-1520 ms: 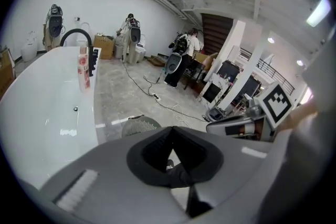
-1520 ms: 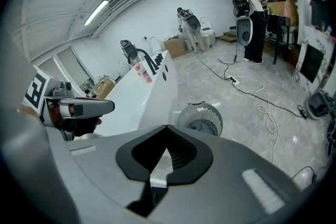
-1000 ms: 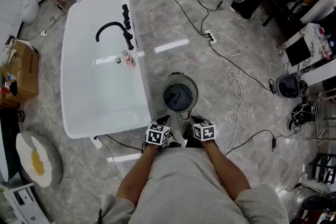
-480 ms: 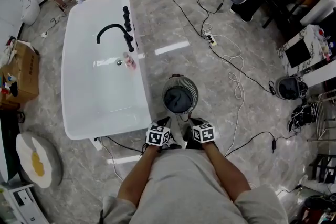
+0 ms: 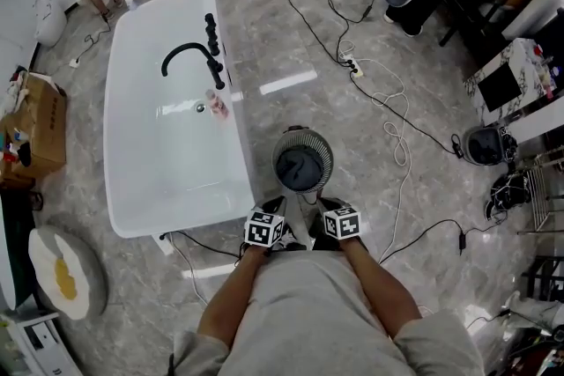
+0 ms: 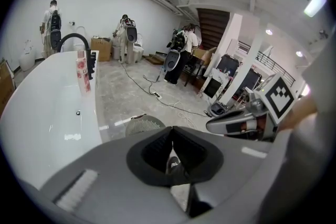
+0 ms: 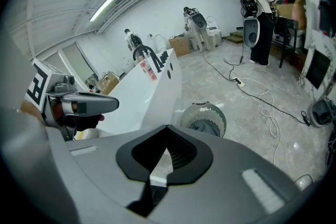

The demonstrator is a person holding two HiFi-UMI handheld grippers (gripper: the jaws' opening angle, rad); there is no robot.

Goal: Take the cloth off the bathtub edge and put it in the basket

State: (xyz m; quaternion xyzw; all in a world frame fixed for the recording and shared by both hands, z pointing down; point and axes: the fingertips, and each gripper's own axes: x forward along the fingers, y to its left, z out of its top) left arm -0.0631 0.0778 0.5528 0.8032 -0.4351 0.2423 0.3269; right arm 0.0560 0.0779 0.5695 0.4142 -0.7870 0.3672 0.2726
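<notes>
With the left gripper and right gripper clenched empty side by side, we judge the dark grey cloth already lies in the round grey slatted basket at their 12 o'clock, with the white bathtub at 10 o'clock, nearer the left gripper.
</notes>
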